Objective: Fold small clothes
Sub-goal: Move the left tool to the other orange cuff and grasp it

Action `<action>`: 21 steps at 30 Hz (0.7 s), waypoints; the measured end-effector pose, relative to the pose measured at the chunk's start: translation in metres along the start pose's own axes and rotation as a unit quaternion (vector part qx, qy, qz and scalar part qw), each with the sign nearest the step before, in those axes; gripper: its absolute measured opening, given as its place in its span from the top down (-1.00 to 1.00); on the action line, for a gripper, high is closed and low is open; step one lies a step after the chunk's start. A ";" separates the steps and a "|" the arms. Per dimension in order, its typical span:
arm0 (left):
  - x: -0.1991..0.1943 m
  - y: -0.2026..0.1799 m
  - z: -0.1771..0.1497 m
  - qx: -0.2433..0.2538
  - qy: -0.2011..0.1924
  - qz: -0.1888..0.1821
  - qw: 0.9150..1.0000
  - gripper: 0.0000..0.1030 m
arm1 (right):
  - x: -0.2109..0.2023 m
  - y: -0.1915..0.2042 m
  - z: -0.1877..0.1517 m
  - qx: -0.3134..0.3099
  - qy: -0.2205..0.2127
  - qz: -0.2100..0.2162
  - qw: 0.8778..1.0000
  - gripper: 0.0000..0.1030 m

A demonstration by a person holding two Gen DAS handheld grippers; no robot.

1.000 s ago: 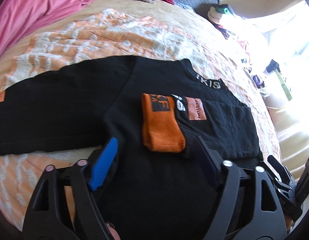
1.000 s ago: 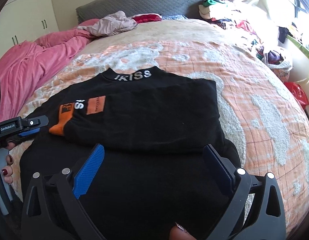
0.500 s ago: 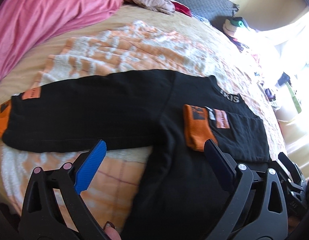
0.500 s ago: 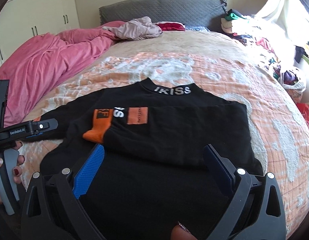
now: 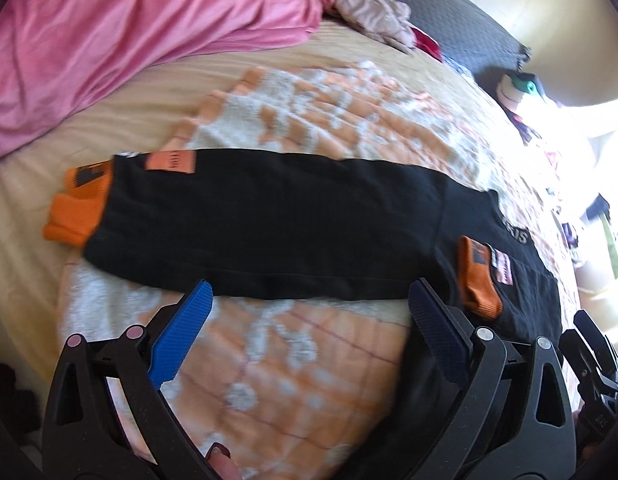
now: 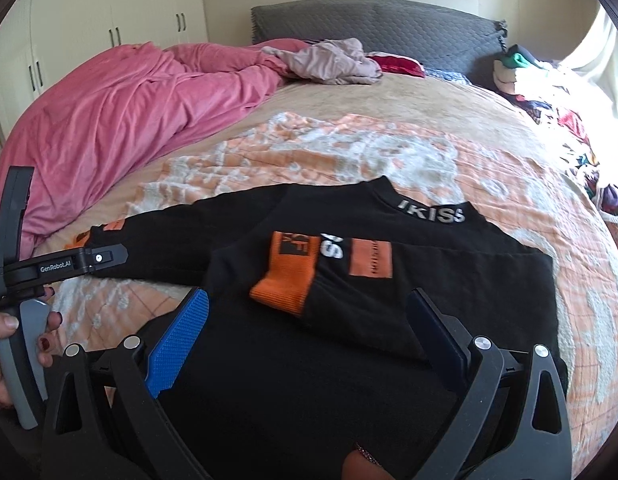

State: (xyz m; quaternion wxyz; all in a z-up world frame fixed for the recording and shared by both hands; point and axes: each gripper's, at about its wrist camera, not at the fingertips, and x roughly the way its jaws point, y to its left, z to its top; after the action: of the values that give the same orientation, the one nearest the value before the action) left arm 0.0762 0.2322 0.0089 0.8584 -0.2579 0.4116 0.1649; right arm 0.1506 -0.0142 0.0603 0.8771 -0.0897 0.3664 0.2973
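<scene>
While both tongs [image 5: 309,312] [image 6: 309,320] gape empty, the black top's [image 6: 349,360] hem stays hidden.

My bed [image 6: 389,112] carries an orange-and-white patterned quilt [image 6: 349,152]; the black sweater [image 6: 389,280] lies flat on that quilt, a pink duvet [image 6: 109,112] heaped left of the sweater, a mauve garment [image 6: 329,60] beyond it near the grey headboard [image 6: 369,20]

"IKISS": sweater collar [image 6: 431,213]. "GenRobot.AI": left hand-held gripper [image 6: 55,268].
</scene>
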 end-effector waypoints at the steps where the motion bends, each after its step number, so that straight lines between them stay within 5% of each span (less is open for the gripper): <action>1: -0.001 0.005 0.000 -0.005 -0.001 0.002 1.000 -0.78 | 0.002 0.005 0.002 -0.005 0.001 0.004 1.000 -0.91; 16: -0.011 0.081 -0.003 -0.091 -0.005 0.036 0.995 -0.78 | 0.020 0.078 0.022 -0.066 0.007 0.068 0.995 -0.91; 21: -0.007 0.103 -0.001 -0.131 -0.011 0.019 0.991 -0.78 | 0.027 0.092 0.018 -0.071 0.016 0.069 0.995 -0.91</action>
State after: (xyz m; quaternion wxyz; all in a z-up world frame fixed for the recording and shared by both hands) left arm 0.0205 0.3145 -0.0178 0.8186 -0.3583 0.3817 0.2364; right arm 0.1224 0.0792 0.0603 0.8397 -0.1312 0.3639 0.3811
